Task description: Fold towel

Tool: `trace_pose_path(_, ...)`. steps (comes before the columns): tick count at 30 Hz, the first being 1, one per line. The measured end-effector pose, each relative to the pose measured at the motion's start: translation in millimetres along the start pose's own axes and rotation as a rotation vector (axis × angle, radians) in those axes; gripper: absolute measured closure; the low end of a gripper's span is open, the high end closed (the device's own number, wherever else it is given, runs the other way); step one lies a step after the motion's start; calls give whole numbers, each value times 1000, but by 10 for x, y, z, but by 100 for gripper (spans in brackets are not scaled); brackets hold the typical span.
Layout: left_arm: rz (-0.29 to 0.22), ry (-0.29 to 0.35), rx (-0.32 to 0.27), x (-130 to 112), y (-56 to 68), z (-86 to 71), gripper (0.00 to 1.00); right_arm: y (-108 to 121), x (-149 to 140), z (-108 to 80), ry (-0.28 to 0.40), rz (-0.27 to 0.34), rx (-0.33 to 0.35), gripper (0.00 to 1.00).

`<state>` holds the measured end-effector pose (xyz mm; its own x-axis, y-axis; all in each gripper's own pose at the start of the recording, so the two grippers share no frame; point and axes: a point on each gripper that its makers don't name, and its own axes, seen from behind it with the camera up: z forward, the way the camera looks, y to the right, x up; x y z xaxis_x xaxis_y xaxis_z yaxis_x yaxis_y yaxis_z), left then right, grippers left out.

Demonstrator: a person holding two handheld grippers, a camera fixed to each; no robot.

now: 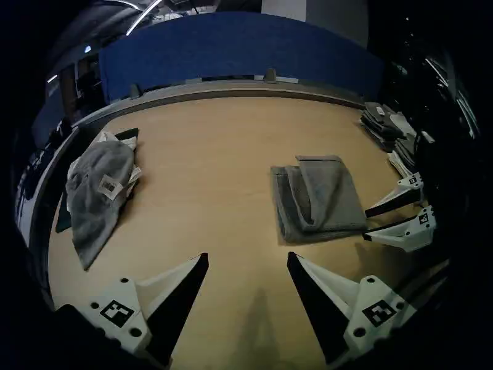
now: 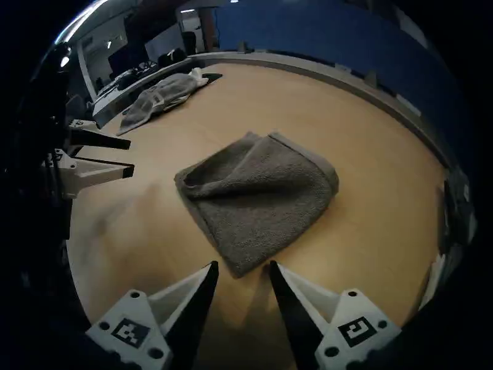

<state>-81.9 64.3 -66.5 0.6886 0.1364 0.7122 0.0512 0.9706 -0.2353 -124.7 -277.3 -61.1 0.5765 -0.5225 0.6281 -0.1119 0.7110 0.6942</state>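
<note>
Near the middle of the wooden table (image 1: 203,154), the grey towel (image 2: 259,191) lies folded into a thick, roughly square packet. One flap is doubled over the top and the layers show along one side. I judge the fold largely made, with squaring-up or a last fold remaining. The cloth is terry pile, soft and matte, and it will likely sag if lifted by one corner.

I hold the right gripper (image 2: 243,264) low at the packet's nearest corner. Its fingers are parted to either side of that corner and do not press on it, so I judge it placed for a pinch. I hold the left gripper (image 1: 246,256) over bare wood toward the near edge, fingers spread wide and empty, well apart from the cloth so the layers are not dragged.

At one far corner an unfolded grey towel (image 1: 98,185) lies crumpled with a tag showing. At the other sits a stack of folded cloths (image 1: 385,120).
</note>
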Motion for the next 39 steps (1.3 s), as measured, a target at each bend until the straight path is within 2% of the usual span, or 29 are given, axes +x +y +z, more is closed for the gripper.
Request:
trace_pose_path(2, -1, 1, 0, 2, -3, 2, 5, -7, -5, -3, -2, 0, 1, 37)
trace_pose_path(8, 1, 1, 2, 3, -13, 5, 5, -22, -19, 21, -3, 22, -1, 75)
trace_pose_path(12, 1, 1, 3, 4, -21, 7, 5, -37, -26, 27, -9, 40, 6, 76)
trace_pose_path(16, 2, 0, 3, 0, -29, 7, 5, -19, -35, 30, -13, 40, -1, 94)
trace_pose_path(30, 3, 1, 4, 11, -16, 15, 5, 47, 57, -41, 25, 25, -10, 98)
trace_pose_path(39, 4, 11, 8, 79, -23, 2, 5, 89, 467, -366, 122, -21, -13, 98)
